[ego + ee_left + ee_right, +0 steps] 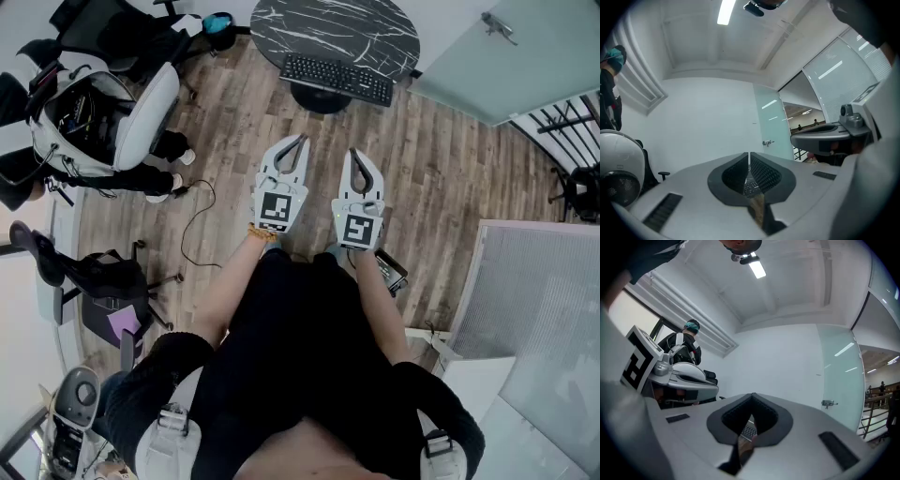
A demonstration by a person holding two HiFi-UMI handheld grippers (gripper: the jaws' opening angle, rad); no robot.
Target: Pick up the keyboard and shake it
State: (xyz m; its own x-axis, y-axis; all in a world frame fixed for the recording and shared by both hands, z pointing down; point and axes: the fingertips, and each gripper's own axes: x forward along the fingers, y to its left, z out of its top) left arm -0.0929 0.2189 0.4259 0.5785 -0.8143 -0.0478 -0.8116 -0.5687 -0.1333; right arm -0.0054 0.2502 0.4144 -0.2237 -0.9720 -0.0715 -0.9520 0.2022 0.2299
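A black keyboard (337, 79) lies on a round dark marble table (375, 23) at the top of the head view. My left gripper (302, 139) and right gripper (354, 151) are held side by side, level, well short of the table, over the wooden floor. Both have their jaws shut with nothing between them. In the left gripper view the keyboard (750, 187) shows as a sliver through the gap behind the closed jaws, tips at my left gripper (749, 154). The right gripper view gives the same glimpse of the keyboard (749, 431) below my right gripper (753, 395).
A white office chair (141, 117) and a seated person's legs are at the left. A black chair (84, 272) with a cable on the floor stands nearer. A glass door (497, 56) and a grey panel (534, 300) are at the right.
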